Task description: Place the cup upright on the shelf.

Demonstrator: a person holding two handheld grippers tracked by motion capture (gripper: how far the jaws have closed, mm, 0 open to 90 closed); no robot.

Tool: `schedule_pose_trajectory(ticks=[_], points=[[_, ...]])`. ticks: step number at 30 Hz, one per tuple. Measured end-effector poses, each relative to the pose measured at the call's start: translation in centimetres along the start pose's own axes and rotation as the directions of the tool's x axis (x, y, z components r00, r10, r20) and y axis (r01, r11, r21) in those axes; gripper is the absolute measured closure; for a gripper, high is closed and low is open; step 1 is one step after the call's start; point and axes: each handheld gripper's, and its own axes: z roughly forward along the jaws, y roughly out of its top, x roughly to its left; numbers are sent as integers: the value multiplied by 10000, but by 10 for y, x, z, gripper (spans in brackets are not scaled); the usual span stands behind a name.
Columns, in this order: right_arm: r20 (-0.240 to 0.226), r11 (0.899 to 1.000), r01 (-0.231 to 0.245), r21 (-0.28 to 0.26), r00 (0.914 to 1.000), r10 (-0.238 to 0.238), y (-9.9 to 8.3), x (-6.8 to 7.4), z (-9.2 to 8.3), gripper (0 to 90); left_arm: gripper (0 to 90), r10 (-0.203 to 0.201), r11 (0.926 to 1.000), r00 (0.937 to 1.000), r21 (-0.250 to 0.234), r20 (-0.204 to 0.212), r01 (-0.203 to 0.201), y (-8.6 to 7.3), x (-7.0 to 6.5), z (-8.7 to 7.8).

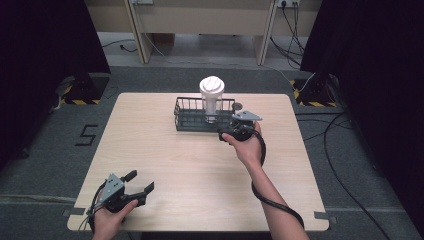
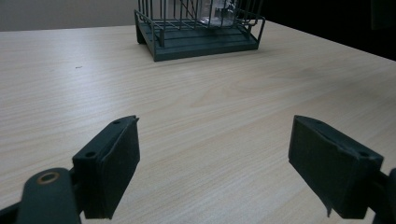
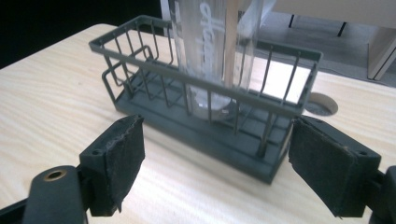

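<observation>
High view: right tongs gape empty just before the wire rack holding a clear lidded cup. Left tongs sit wide open, empty, near the bench front edge, well apart.

Floor left of my table: a black "5". Clear cup bears white script, unreadable.

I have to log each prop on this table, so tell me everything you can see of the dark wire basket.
The dark grey-green rectangular wire basket has a solid flat base, thin upright bars and a rail round the top. It stands level on the pale wooden table, toward the far edge. A tall clear plastic cup with a white lid stands upright inside it, near its right end. The right gripper sits open just in front, not touching it.
</observation>
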Motion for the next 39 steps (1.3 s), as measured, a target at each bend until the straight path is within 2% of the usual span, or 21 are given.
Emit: schedule_pose_trajectory(ticks=[10,19,30,39], points=[[-51,9999,-54,116,10000,55,-32,-5,-25,198,160,-54,10000,10000,5,-51,54,-1,0,-1],[-134,10000,-4,-10,9999,4,-57,-7,-45,201,160,-7,10000,10000,40,-54,7,-1,0,-1],[-184,9999,-64,-127,9998,62,-96,-10,-72,206,160,47,10000,9999,75,-91,-46,-1,1,-2],[-200,9996,142,-241,9997,-147,-114,-10,-85,207,160,51,10000,9999,80,-103,-50,-1,0,-2]])
